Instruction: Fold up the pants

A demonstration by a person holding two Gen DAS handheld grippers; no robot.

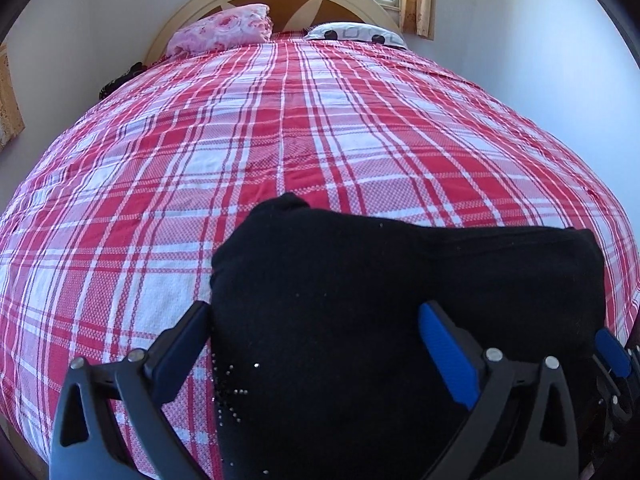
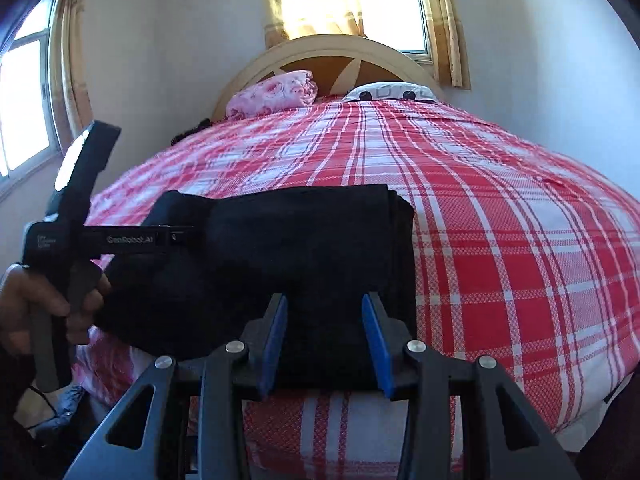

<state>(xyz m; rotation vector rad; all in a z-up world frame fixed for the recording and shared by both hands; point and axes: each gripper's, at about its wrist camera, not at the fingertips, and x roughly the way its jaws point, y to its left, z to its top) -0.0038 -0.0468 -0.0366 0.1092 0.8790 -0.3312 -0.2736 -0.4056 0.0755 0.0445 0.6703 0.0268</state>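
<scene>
Black knit fabric, the folded pants (image 1: pixel 400 292), lies in a compact bundle at the near edge of the bed, on the red-and-white plaid bedspread (image 1: pixel 280 128), with its long axis running across the bed from left to right. Taking things from the left: the left gripper (image 1: pixel 316 328) stands with its fingers spread wide over the bundle's left end, one finger on the plaid just off the left edge, the blue-padded one over the black cloth, neither pressing that I can see. In the right wrist view the person's hand (image 2: pixel 36 300) holds that tool at the far left. Further right, the right gripper (image 2: pixel 326 320) has its blue pads set narrow over the near edge of the pants, right of the middle; the cloth lies ahead of and below the tips, and no pinch shows. By my judgement the bundle looks nearly finished, and both tools are about equally near. Counted: one pair of pants, two grippers, one hand visible, one pink floral pillow (image 1: pixel 224 28), one white patterned pillow (image 1: pixel 356 34), two windows in the right view.
</scene>
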